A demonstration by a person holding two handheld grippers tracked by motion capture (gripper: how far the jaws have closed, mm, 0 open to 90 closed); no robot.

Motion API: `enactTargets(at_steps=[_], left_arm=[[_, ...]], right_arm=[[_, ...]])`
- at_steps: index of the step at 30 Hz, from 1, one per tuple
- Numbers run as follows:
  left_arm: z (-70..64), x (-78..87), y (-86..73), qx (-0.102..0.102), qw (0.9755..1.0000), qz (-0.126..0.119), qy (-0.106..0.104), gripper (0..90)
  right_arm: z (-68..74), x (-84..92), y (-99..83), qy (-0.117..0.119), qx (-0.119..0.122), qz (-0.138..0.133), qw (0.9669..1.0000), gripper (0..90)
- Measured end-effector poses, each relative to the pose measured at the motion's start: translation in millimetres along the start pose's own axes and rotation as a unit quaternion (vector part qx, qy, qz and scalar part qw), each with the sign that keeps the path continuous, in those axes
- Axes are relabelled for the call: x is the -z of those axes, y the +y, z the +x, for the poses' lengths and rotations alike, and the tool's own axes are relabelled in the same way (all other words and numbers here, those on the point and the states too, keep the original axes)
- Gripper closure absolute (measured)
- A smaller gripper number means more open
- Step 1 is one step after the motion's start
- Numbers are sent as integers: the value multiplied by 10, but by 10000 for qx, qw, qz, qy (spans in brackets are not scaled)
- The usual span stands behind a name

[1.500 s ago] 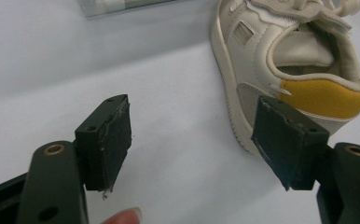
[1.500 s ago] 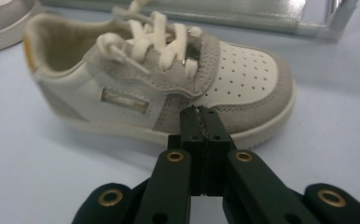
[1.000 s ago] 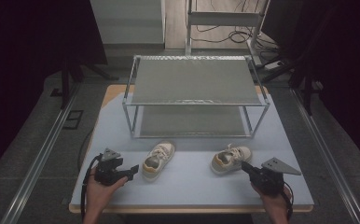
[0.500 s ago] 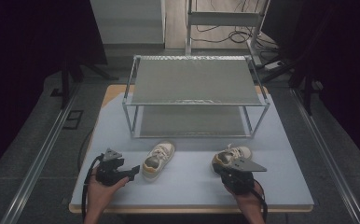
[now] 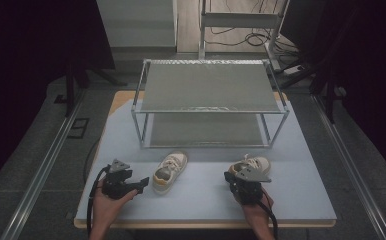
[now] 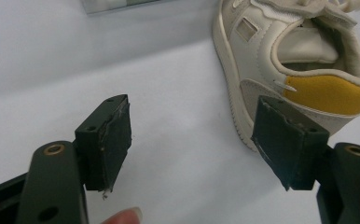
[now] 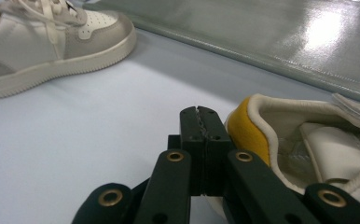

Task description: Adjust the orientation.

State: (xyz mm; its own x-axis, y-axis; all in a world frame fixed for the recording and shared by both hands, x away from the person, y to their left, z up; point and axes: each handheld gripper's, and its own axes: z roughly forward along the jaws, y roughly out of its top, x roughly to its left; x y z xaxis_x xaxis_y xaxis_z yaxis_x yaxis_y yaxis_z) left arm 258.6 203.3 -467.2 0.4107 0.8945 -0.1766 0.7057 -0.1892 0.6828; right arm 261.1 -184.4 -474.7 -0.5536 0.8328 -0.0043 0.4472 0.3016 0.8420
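Resting near table's [image 5: 301, 200] front edge, left hand-held gripper [image 6: 192, 135] jaws apart, empty, just beside heel of left shoe [image 5: 170, 171]; right hand-held gripper [image 7: 199, 122] jaws pressed together, tip against yellow heel of right shoe [image 5: 253, 167]; rack [image 5: 208, 102] toward back edge.

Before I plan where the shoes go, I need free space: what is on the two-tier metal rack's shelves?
The two-tier metal rack has a bare grey top shelf. The visible part of its lower shelf is bare too; its back part is covered by the top shelf.
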Motion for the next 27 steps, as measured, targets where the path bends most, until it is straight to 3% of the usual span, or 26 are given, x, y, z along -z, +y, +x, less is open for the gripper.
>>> enactTargets(at_steps=[5,10,20,27], left_arm=[[8,7,-1,2,10000,-6,1,280],[7,1,-1,-9,10000,1,-2,280],[6,-10,-3,-14,10000,21,1,280],[0,3,0,-3,10000,-2,-9,280]], right_arm=[[-19,46,-25,-13,-21,-9,10000,897],[-105,122,-69,154,-219,-34,9996,898],[-161,169,-130,289,-339,-20,9990,897],[-191,267,-78,324,-407,-225,9984,896]])
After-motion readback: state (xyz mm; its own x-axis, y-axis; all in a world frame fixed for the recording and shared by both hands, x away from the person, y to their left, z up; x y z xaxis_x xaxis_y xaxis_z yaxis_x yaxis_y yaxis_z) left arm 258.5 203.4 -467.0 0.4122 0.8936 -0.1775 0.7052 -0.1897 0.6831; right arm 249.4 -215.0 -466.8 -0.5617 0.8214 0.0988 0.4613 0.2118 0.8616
